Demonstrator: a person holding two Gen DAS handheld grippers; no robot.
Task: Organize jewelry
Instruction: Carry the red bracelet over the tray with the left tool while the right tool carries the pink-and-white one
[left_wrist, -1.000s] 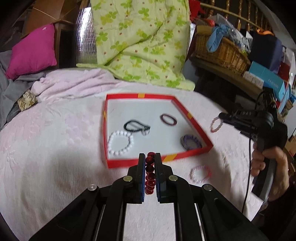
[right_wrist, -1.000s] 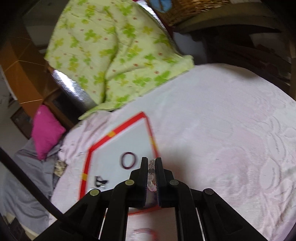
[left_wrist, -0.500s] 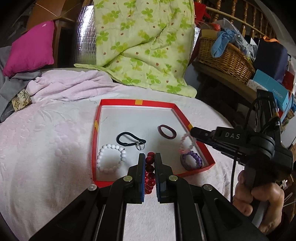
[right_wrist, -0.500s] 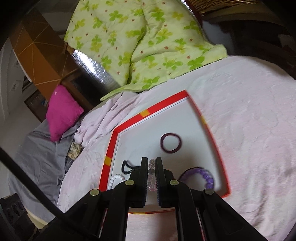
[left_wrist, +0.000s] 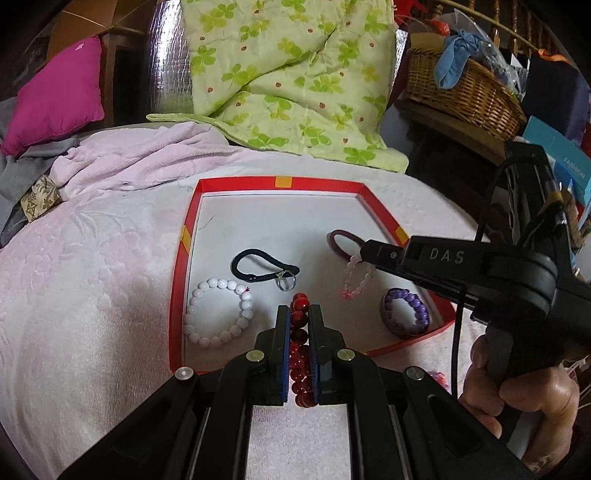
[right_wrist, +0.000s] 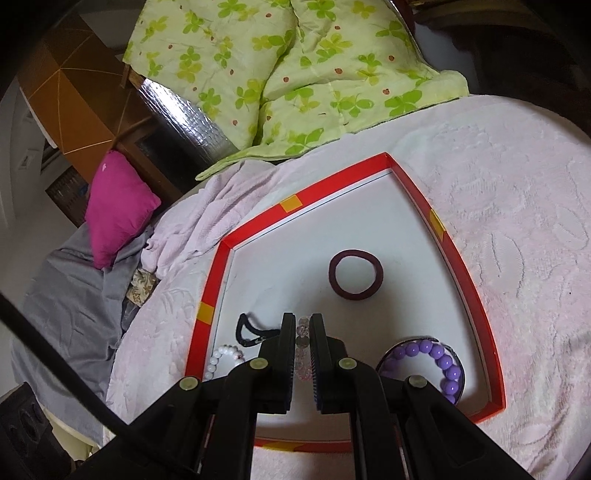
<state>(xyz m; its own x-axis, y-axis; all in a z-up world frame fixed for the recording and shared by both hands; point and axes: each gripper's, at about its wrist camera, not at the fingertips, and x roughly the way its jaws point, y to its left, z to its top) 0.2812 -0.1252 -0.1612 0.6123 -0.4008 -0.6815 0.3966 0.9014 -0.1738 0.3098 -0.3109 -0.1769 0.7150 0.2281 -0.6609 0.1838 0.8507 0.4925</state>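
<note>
Since a second ago both grippers have carried their bracelets in over the red tray (left_wrist: 178, 291). The left gripper (left_wrist: 299, 325) pinches the dark red bead bracelet (left_wrist: 298, 334); the right gripper (right_wrist: 303, 332) pinches the pale pink bracelet (left_wrist: 354, 275), hanging ahead of the left one. Lower each onto bare white floor beyond its fingertips, clear of the purple bracelet (right_wrist: 437, 360), then release.

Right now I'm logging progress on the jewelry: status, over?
Left hand-held gripper shut on red bead bracelet, over red tray. Right hand-held gripper shut on pale pink bracelet, above tray. Nothing blocking.
</note>
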